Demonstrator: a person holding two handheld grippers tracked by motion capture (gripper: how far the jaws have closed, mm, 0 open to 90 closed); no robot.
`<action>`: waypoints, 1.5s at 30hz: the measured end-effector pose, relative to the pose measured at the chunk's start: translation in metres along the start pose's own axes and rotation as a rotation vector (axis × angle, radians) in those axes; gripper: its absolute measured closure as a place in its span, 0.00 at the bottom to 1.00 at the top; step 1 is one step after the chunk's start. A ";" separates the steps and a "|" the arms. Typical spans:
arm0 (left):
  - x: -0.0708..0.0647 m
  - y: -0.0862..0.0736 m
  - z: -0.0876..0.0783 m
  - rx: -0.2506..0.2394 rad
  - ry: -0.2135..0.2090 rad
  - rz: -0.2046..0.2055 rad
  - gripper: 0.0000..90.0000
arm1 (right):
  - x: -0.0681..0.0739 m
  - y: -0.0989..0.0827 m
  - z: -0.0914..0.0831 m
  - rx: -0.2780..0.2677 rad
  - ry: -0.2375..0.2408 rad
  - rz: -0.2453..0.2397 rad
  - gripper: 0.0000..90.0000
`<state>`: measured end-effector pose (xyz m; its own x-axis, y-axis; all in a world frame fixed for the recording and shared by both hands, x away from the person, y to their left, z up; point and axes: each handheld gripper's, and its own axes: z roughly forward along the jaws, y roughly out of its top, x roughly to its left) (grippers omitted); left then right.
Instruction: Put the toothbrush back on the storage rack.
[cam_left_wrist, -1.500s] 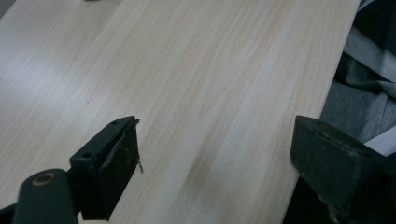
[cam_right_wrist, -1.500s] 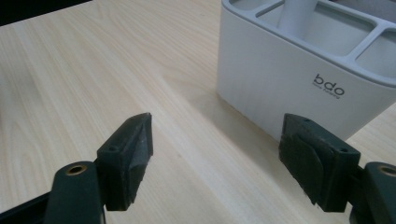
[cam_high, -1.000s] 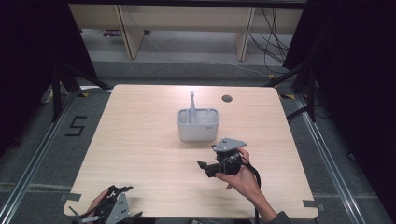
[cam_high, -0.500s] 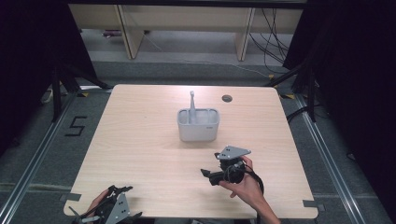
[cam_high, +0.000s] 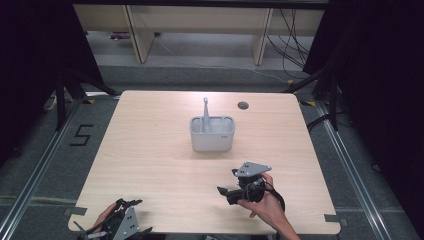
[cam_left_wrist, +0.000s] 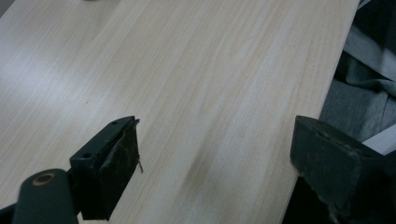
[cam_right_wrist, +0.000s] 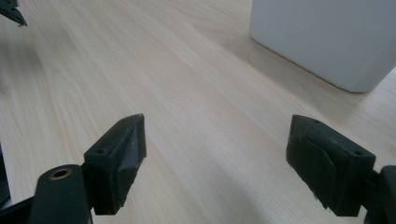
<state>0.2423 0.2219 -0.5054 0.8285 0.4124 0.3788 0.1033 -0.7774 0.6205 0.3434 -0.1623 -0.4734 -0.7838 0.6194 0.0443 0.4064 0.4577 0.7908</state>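
A white two-compartment caddy stands at the middle of the wooden table, with a grey utensil handle sticking up from its left compartment. My right gripper is held over the table in front of the caddy, pointing left, open with nothing between its jaws. In the right gripper view, that gripper stands wide over bare wood, with the caddy at the upper right. My left gripper rests at the table's front left edge. In the left gripper view it is open and empty.
A round cable hole lies behind the caddy to the right. The table's front edge runs beside the left gripper's right jaw, with grey cloth beyond it. A dark tip of the left gripper shows at the right gripper view's top left corner.
My right gripper has drawn back from the caddy toward the table's front edge. The left gripper has stayed where it was.
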 end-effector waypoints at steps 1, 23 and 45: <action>0.000 0.000 0.000 -0.001 -0.001 -0.003 0.17 | 0.001 -0.001 0.000 0.007 0.013 0.013 0.23; 0.000 0.000 0.001 -0.002 0.003 -0.003 0.17 | 0.002 -0.015 -0.010 0.016 0.012 0.017 0.23; 0.000 0.000 0.000 0.000 0.004 -0.002 0.17 | 0.004 -0.033 -0.022 0.025 0.008 0.032 0.18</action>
<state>0.2424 0.2218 -0.5059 0.8259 0.4159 0.3807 0.1048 -0.7767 0.6211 0.3166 -0.1887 -0.4857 -0.7740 0.6289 0.0739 0.4425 0.4536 0.7736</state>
